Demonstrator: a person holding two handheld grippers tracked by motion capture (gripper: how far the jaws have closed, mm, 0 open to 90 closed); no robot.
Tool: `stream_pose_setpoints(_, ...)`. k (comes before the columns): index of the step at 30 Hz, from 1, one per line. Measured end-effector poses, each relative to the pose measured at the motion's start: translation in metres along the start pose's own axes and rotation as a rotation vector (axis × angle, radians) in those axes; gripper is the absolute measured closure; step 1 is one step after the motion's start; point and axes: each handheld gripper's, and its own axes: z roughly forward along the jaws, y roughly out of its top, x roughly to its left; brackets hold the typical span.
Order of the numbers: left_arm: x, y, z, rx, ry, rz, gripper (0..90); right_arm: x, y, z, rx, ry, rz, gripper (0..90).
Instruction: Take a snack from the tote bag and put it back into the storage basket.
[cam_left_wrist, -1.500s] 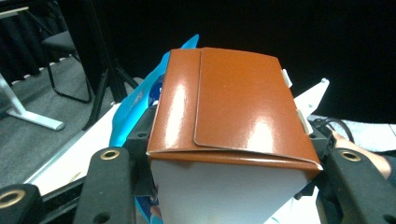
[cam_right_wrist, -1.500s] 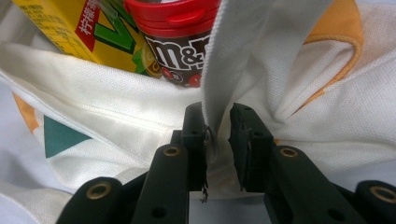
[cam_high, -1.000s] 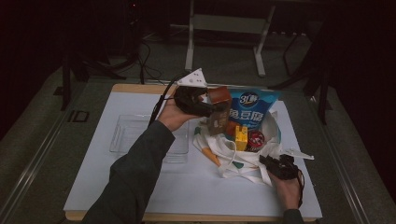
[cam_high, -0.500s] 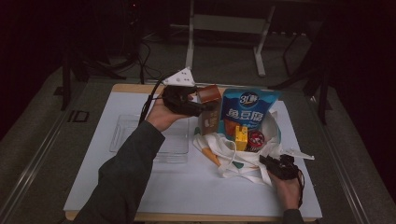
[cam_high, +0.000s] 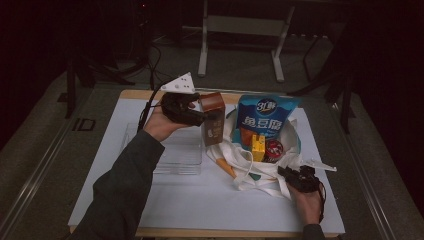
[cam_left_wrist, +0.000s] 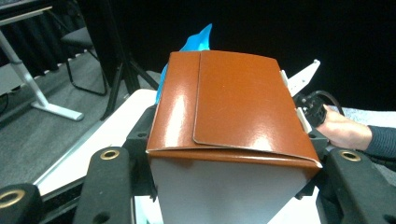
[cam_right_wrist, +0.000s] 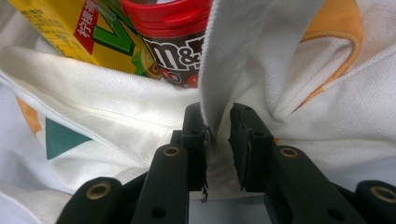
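Since the earlier frames, our left hand-held gripper (cam_high: 207, 116), clamped on the brown-topped carton (cam_high: 212, 119), has carried it leftward, clear of the white tote bag (cam_high: 250, 170) and above the clear tray (cam_high: 180, 155) on the tabletop (cam_high: 125, 200). Our right hand-held gripper (cam_right_wrist: 217, 135) pinches the bag's strap (cam_right_wrist: 233, 56). Risks, as we judge: carton twisting in its side-held grip and dropping; strap slipping free; blue snack pouch (cam_high: 267, 122) toppling.
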Motion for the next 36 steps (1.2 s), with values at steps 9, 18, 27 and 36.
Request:
stream_pose_setpoints(9, 0.006, -0.011, -0.018, 0.006, 0.013, -0.012, 43.1, 0.001, 0.0, 0.0, 0.002, -0.004, -0.004, 75.6)
stream_pose_setpoints(18, 0.01, -0.021, -0.033, 0.013, 0.028, -0.02, 43.1, 0.001, 0.0, 0.0, 0.002, -0.008, -0.002, 75.7)
stream_pose_setpoints(27, 0.012, -0.03, -0.042, 0.029, 0.037, -0.024, 43.1, 0.001, 0.0, 0.0, 0.002, -0.01, -0.001, 75.7)
stream_pose_setpoints(36, 0.018, -0.04, -0.046, 0.074, 0.05, -0.034, 43.1, 0.001, 0.0, 0.0, 0.001, -0.01, -0.001, 75.6)
